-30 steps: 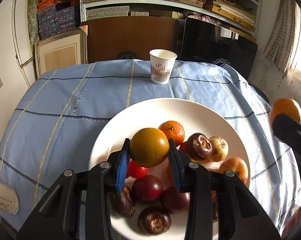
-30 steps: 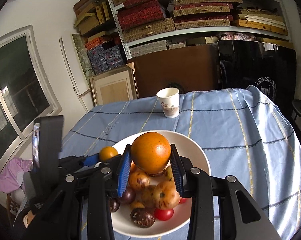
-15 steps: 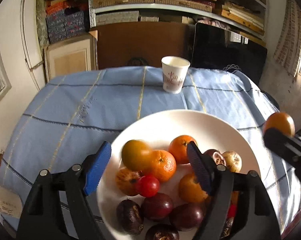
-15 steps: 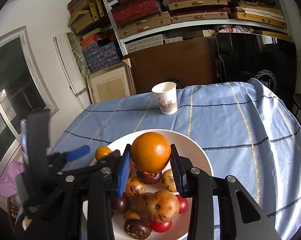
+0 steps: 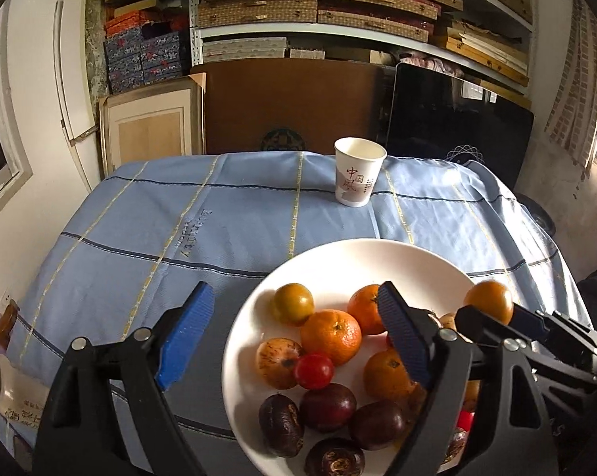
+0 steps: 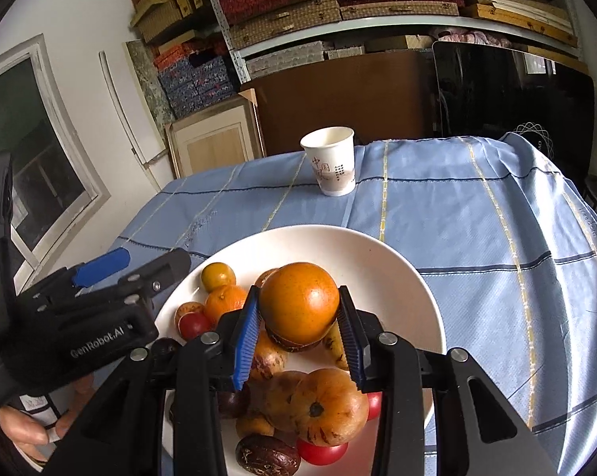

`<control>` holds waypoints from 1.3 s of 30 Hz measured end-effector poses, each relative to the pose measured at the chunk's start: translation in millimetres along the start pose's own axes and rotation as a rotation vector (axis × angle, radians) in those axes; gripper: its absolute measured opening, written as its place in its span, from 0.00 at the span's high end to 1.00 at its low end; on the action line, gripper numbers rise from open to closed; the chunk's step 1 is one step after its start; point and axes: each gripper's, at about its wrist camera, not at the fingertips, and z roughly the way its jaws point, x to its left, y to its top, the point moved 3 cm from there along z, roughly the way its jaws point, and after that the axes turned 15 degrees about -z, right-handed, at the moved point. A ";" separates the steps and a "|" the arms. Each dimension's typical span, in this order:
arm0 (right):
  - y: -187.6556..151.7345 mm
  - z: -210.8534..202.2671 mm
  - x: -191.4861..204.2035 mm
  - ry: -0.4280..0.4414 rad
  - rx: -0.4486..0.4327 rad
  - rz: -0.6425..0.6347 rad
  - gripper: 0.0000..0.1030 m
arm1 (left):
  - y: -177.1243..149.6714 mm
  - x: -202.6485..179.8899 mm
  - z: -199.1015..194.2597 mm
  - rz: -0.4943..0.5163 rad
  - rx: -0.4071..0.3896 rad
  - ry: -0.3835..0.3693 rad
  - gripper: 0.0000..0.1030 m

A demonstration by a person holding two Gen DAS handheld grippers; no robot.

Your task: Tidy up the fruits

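A white plate (image 5: 381, 256) on the blue tablecloth holds several fruits: oranges, a greenish-orange fruit (image 5: 293, 304), a red tomato (image 5: 313, 371) and dark passion fruits. My left gripper (image 5: 294, 337) is open and empty, low over the plate's left rim. My right gripper (image 6: 298, 329) is shut on a large orange (image 6: 299, 306) and holds it just above the fruit pile on the plate (image 6: 377, 254). The right gripper also shows in the left wrist view (image 5: 496, 317), with the orange (image 5: 488, 306) over the plate's right side.
A white paper cup (image 5: 358, 176) stands at the far side of the table, also seen in the right wrist view (image 6: 332, 164). Shelves of boxes, a brown board and a dark panel stand behind the table. The table edges drop off left and right.
My left gripper opened, dropped the greenish-orange fruit onto the plate and pulled back to the left. My right gripper came lower over the plate with its orange.
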 end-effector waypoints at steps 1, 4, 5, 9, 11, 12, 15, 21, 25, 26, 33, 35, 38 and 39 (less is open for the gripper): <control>0.2 -1.1 0.2 -0.004 -0.003 -0.004 0.62 | 0.2 0.3 -0.1 -0.002 0.001 -0.001 0.20; 2.9 -6.4 0.7 -0.007 -0.017 -0.010 0.62 | 0.4 0.9 -1.0 -0.002 -0.001 0.000 0.20; 4.0 -8.9 1.0 -0.009 -0.022 -0.012 0.62 | 0.5 0.8 -1.7 -0.002 -0.001 -0.002 0.20; 6.7 -19.5 0.6 -0.011 -0.031 -0.014 0.60 | 2.1 -0.7 -9.3 0.000 -0.009 -0.008 0.20; 6.6 -28.3 2.1 -0.024 -0.038 -0.027 0.52 | 2.4 -1.5 -14.9 0.004 -0.016 -0.008 0.20; 6.2 -32.0 2.6 -0.029 -0.039 -0.034 0.51 | 1.5 -1.3 -20.0 0.005 -0.020 -0.009 0.19; 1.4 -44.1 6.0 -0.044 -0.034 -0.048 0.45 | -1.7 0.1 -36.7 0.010 -0.032 -0.015 0.14; -22.7 -72.9 19.1 -0.059 -0.010 -0.109 0.34 | -19.9 8.8 -81.3 0.030 -0.052 -0.021 0.10; -43.3 -99.7 30.7 -0.046 -0.020 -0.134 0.27 | -41.6 12.9 -113.6 0.061 -0.069 -0.018 0.08; -50.0 -107.8 34.3 -0.046 -0.027 -0.143 0.25 | -47.6 13.5 -120.9 0.069 -0.073 -0.016 0.08; -88.6 -145.8 59.2 -0.061 -0.070 -0.238 0.14 | -104.7 19.0 -169.6 0.147 -0.090 -0.018 0.05; -98.9 -151.5 64.0 -0.057 -0.078 -0.257 0.12 | -121.1 17.9 -177.5 0.179 -0.101 -0.006 0.05; -110.5 -156.9 67.7 -0.064 -0.077 -0.290 0.11 | -139.3 18.4 -183.6 0.192 -0.100 0.000 0.05; -114.4 -157.6 68.4 -0.061 -0.076 -0.294 0.11 | -141.9 18.5 -183.7 0.191 -0.095 -0.004 0.05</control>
